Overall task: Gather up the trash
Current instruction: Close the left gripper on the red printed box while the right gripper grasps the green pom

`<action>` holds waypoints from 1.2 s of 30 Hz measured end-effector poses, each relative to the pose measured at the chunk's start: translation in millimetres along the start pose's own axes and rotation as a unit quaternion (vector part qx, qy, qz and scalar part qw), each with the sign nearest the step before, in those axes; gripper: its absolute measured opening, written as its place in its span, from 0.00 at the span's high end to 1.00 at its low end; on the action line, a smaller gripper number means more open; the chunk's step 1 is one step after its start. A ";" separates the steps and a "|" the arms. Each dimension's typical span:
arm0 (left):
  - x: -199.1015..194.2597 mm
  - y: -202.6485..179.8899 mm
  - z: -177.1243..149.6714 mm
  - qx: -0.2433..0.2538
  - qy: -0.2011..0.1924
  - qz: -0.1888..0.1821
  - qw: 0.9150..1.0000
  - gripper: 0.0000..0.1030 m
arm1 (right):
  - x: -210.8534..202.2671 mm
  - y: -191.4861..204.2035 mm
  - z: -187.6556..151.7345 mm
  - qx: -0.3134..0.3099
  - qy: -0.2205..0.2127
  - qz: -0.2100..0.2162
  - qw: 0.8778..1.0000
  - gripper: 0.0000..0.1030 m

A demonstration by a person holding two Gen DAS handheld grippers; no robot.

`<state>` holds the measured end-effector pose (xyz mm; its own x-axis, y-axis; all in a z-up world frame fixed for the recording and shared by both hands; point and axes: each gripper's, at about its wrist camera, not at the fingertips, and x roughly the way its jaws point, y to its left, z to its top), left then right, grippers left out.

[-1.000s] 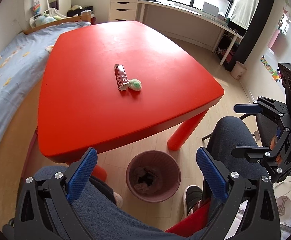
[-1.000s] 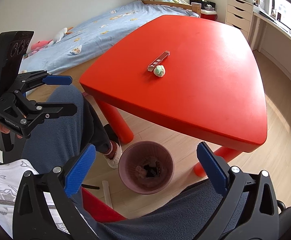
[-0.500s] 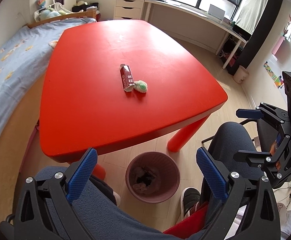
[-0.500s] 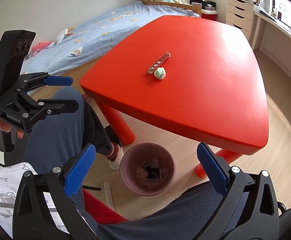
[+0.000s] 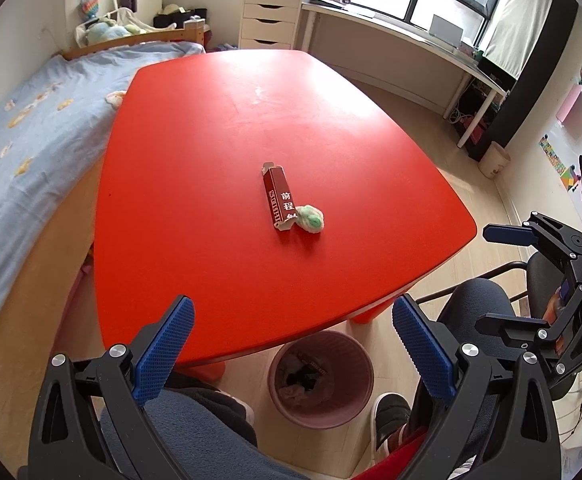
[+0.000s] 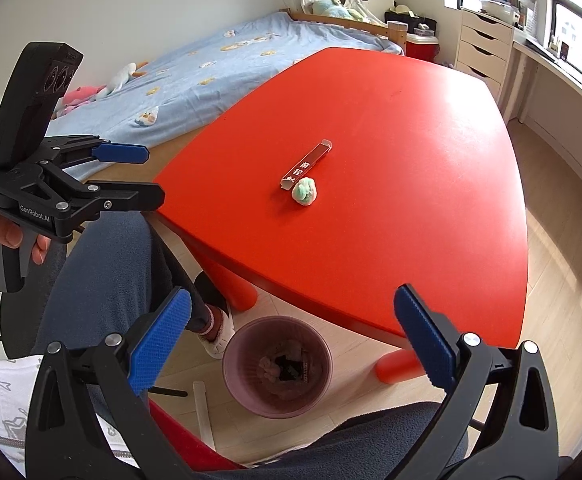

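A red box (image 5: 278, 201) touches a paper ball (image 5: 311, 219) on the counter (image 5: 219, 152); both grippers' jaws are spread wide. The left gripper (image 5: 293, 346) has moved closer.

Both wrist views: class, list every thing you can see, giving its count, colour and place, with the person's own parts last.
table: one, red, centre of room
box: one, dark red, lying mid-table
wad: one, white and green, touching the box's near end
bin: one, mauve, on floor at table's near edge, trash inside
bed: one, light blue cover, beside table
drawers: one, white, by window
left hand-held gripper: one, black with blue pads, open, empty
right hand-held gripper: one, same colours, open, empty
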<state>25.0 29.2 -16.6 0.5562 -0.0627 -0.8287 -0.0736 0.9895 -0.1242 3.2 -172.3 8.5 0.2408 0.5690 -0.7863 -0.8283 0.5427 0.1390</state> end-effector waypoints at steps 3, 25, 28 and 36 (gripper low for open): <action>5.2 2.6 14.1 0.005 -0.001 0.005 1.000 0.07 | 7.7 -3.3 14.1 -0.014 -0.001 -0.001 1.000 0.03; 117.4 29.8 96.4 -0.054 0.103 0.009 0.993 0.07 | 79.4 -32.1 66.3 -0.060 0.019 0.013 0.998 0.03; 131.6 28.2 97.8 -0.059 0.117 0.014 0.991 0.08 | 83.3 -33.9 65.2 -0.058 0.022 0.016 0.998 0.03; 149.8 28.0 96.9 -0.073 0.129 0.031 0.989 0.08 | 90.1 -36.2 64.8 -0.051 0.023 0.018 0.998 0.04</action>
<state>186.5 60.1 -91.4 0.3195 -0.0516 -0.9462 -0.2294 0.9646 -0.1301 87.7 -100.6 -28.4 0.1881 0.5578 -0.8084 -0.8836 0.4554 0.1087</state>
